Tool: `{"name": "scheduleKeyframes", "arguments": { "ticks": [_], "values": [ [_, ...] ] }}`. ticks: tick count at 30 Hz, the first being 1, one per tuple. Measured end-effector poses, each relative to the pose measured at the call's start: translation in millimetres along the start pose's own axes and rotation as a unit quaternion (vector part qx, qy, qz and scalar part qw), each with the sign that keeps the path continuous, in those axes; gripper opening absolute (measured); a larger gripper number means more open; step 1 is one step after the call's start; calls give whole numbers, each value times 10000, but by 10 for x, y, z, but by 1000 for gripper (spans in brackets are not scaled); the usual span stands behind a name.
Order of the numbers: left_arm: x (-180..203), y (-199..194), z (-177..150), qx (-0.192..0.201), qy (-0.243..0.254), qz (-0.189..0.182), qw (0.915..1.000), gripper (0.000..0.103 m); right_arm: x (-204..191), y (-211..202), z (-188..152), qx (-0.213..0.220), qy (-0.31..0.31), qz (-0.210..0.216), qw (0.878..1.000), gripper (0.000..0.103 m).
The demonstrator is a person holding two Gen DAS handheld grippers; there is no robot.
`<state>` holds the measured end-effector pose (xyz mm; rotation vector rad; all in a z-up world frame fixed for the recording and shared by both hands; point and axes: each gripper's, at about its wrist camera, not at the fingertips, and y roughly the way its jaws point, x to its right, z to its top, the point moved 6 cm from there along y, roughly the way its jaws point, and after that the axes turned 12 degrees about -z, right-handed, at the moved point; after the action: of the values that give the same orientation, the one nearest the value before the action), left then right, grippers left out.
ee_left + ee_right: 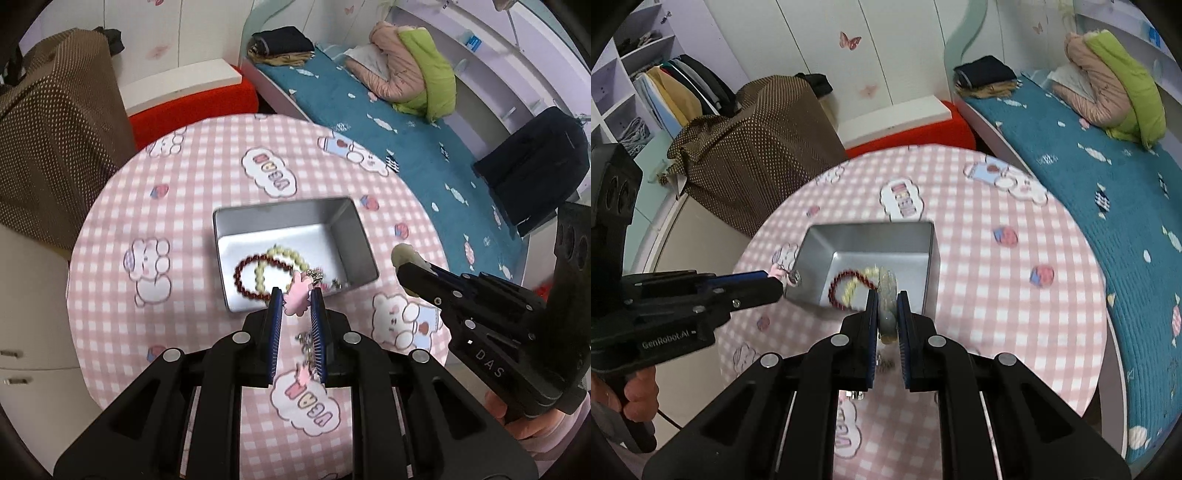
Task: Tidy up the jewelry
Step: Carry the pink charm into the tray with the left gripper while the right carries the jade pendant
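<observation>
Left fingers [317, 306]: closed on a pink charm [297, 298]; its metal chain [308, 347] dangles between the blue pads, blurred.
Right fingers [903, 314]: clamped on a pale green bangle [888, 306], held on edge; part of the ring shows past the fingertips and part below them.
Left gripper [296, 295]: points steeply down, near edge of the tin just beyond its tips.
Right gripper [886, 297]: also aimed down, over the tin's near right corner.
Tin [354, 229]: open silver box at the middle of the table; already holds a dark red bead bracelet [245, 275] overlapping a cream bead bracelet [284, 258], plus some small metal bits at its near right, too blurred to name.
Table [207, 177]: round, pink checked cloth.
Risk, charm: the loose chain could catch on the tin's rim, dragging it or tipping it.
Risk, bangle: smooth and thinly pinched; it may slip, or if let go on edge, roll off over the cloth.
Risk, both: the two grippers crowd one small tin and could knock each other.
</observation>
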<state>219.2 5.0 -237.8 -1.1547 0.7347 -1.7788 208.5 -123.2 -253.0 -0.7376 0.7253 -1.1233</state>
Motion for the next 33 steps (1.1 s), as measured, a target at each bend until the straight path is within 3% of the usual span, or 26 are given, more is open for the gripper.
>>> {"name": "scheduleKeyframes", "arguments": {
  "ticks": [10, 24, 26, 28, 33],
  "values": [
    [-105, 208, 273, -60, -73, -24, 10000, 15, -87, 275, 245, -78, -151, -64, 9998, 9],
    [-568, 777, 415, -553, -409, 164, 9975, 16, -243, 747, 311, -577, -304, 60, 9979, 9],
    [-573, 776, 407, -580, -379, 147, 9975, 20, -241, 773, 320, -600, -311, 43, 9977, 9],
    [-581, 768, 403, -580, -380, 166, 9975, 31, -236, 800, 325, -632, -292, 60, 9976, 9],
    [-575, 709, 389, -569, -377, 118, 9976, 36, -241, 869, 316, -723, -308, 26, 9969, 9]
  ]
}}
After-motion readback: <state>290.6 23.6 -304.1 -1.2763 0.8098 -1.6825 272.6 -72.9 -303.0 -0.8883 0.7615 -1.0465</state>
